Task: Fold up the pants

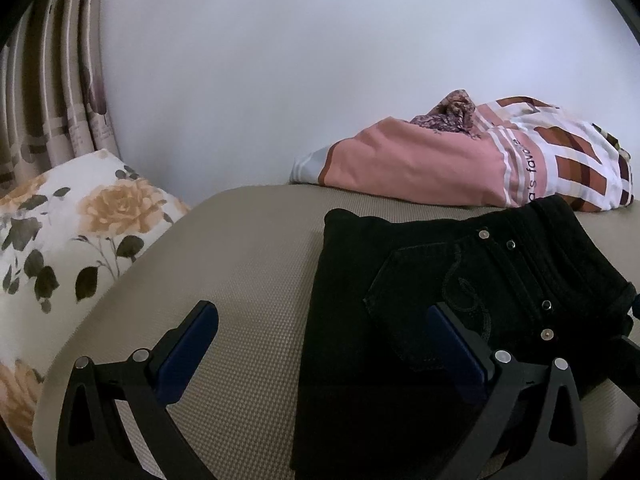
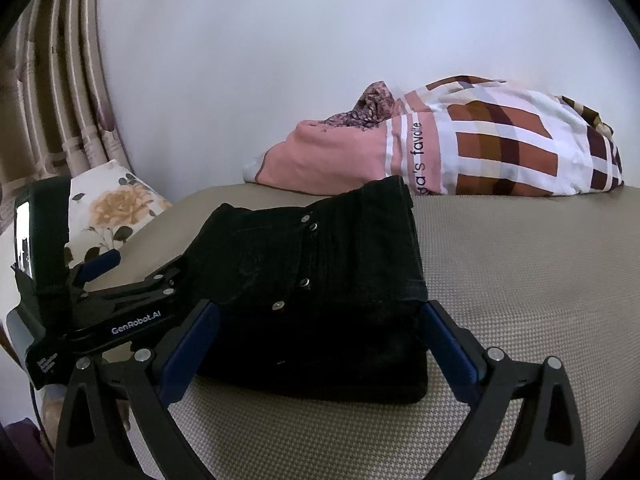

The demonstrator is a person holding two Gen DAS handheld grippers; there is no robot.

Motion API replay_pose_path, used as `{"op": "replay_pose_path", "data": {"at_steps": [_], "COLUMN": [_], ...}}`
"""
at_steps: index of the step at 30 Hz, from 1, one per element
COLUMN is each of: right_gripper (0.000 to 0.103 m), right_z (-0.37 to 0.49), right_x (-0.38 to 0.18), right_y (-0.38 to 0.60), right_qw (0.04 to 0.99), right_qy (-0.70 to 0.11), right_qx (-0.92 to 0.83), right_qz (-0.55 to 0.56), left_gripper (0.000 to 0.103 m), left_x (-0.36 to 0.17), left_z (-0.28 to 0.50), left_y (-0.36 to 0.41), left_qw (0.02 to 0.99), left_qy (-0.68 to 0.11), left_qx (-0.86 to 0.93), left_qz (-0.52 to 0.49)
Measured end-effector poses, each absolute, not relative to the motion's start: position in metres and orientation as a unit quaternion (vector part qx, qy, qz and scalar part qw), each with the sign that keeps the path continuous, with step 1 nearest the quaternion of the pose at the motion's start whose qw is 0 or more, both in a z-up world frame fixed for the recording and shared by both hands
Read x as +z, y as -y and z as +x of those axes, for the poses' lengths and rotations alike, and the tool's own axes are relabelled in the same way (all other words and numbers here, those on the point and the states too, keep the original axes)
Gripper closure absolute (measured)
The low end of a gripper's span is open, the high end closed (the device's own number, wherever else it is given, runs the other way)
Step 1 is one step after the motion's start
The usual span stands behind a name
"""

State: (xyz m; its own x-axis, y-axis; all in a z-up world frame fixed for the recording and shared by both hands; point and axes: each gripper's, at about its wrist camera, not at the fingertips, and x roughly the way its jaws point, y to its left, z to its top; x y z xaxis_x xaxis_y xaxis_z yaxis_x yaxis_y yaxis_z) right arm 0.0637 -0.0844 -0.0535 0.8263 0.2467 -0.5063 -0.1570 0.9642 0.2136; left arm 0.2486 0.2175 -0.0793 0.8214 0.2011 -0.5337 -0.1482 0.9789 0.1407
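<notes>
The black pants [image 1: 440, 288] lie folded in a compact stack on the beige mattress [image 1: 248, 248], with a back pocket and metal rivets facing up. My left gripper [image 1: 320, 320] is open and empty, its right finger over the stack's left part, its left finger over bare mattress. In the right wrist view the pants [image 2: 320, 280] sit between the wide-open fingers of my right gripper [image 2: 320, 316], which holds nothing. The left gripper [image 2: 132, 276] shows at the left, beside the stack.
A pink and plaid folded quilt [image 1: 460, 160] with a patterned cloth on top lies behind the pants by the white wall. A floral pillow [image 1: 68, 232] rests at the left near striped curtains [image 1: 48, 112]. Bare mattress lies right of the stack [image 2: 520, 280].
</notes>
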Motion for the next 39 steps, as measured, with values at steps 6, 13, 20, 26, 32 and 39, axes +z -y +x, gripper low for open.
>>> {"op": "replay_pose_path", "data": {"at_steps": [6,13,20,26,32,39], "right_gripper": [0.003,0.003,0.003,0.003,0.002,0.001], "right_z": [0.063,0.064,0.063,0.063,0.070,0.062], "right_x": [-0.054,-0.052,-0.053,-0.053,-0.055,-0.034], "right_y": [0.084,0.082,0.080,0.080,0.081,0.091], "right_qw": [0.953,0.954,0.955,0.954,0.949,0.952], "right_qy": [-0.274,-0.271,-0.270,-0.273,-0.292,-0.279], "right_qx": [0.106,0.105,0.102,0.099,0.092,0.088], "right_qz": [0.080,0.073,0.071,0.071,0.069,0.086], "left_gripper": [0.000,0.000,0.000,0.000,0.000,0.000], "left_x": [-0.079,-0.080,-0.079,-0.078,-0.071,-0.058], "left_z": [0.248,0.248,0.248,0.248,0.239,0.219], "left_y": [-0.215,-0.215,-0.214,-0.212,-0.212,-0.222], "left_qw": [0.953,0.953,0.954,0.954,0.957,0.956], "left_qy": [-0.283,-0.283,-0.280,-0.280,-0.266,-0.264], "left_qx": [0.093,0.093,0.093,0.092,0.098,0.119], "left_qz": [0.051,0.052,0.058,0.060,0.069,0.041]}}
